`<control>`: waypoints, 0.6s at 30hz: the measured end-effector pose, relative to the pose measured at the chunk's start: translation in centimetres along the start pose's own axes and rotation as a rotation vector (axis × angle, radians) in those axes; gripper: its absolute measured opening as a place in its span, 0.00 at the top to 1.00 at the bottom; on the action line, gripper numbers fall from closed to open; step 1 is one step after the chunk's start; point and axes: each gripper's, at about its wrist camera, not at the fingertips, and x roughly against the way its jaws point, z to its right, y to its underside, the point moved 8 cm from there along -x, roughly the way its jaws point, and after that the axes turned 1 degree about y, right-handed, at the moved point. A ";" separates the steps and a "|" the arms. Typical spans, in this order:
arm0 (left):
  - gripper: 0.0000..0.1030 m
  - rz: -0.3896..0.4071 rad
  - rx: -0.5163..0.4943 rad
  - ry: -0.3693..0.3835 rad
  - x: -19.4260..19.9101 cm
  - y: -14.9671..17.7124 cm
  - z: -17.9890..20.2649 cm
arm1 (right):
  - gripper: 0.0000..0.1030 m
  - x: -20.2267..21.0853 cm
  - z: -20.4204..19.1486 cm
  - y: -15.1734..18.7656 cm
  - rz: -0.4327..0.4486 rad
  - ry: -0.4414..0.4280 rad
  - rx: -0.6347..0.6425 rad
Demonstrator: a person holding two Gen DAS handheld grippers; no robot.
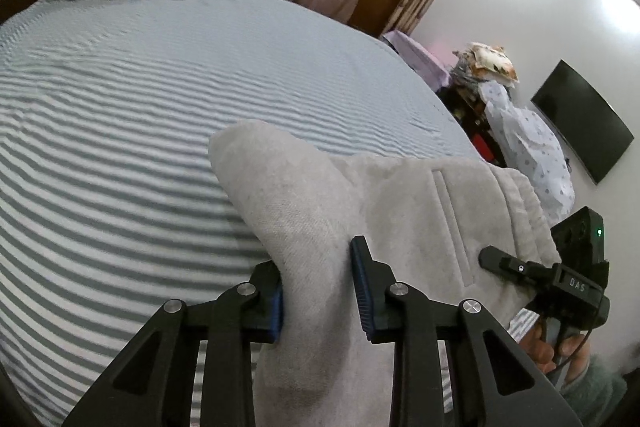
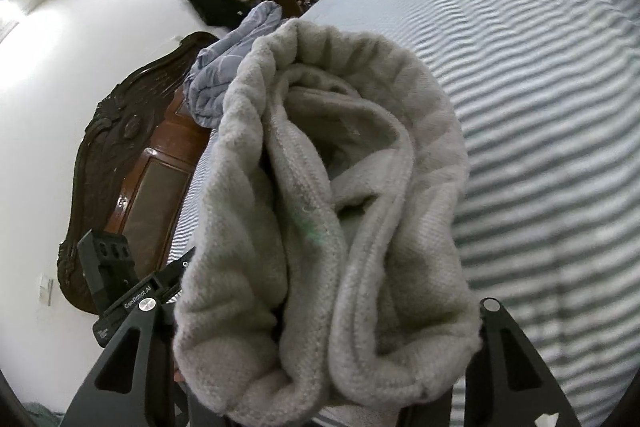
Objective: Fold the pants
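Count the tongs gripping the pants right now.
2. Left tongs pinch a fold of the grey pants. Right tongs hold the bunched waistband, which hides their tips. Both are lifted off the striped bed.
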 end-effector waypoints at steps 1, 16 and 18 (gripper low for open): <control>0.71 0.009 -0.001 -0.007 0.2 -0.5 -0.5 | 0.57 -0.6 -0.3 -0.5 -0.002 -0.008 0.003; 0.72 0.053 0.026 -0.131 -1.4 -7.4 -10.5 | 0.57 -12.4 -3.7 -5.2 -0.077 -0.054 0.025; 0.72 0.050 0.044 -0.137 -1.8 -7.4 -11.8 | 0.57 -13.6 -3.3 -5.3 -0.089 -0.050 0.031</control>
